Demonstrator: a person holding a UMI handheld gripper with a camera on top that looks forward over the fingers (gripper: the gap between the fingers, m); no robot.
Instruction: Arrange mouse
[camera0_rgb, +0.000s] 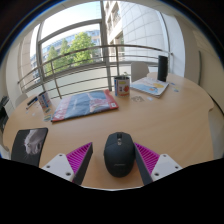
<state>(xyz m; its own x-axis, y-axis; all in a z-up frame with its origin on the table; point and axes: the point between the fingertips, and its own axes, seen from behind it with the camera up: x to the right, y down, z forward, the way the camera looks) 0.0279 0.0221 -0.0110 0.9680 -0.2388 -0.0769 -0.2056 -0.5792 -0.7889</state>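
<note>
A black computer mouse (119, 153) lies on the wooden table (180, 125), between my two fingers. My gripper (118, 160) is open. The left pink pad (78, 158) stands apart from the mouse with a small gap. The right pink pad (148, 157) is close against the mouse's right side. The mouse rests on the table on its own.
A black flat device (28, 145) lies at the left near the table's edge. Beyond the mouse are a colourful magazine (85, 103), a printed can (122, 86), an open booklet (150, 87) and a black speaker (162, 68). A window with a railing lies behind.
</note>
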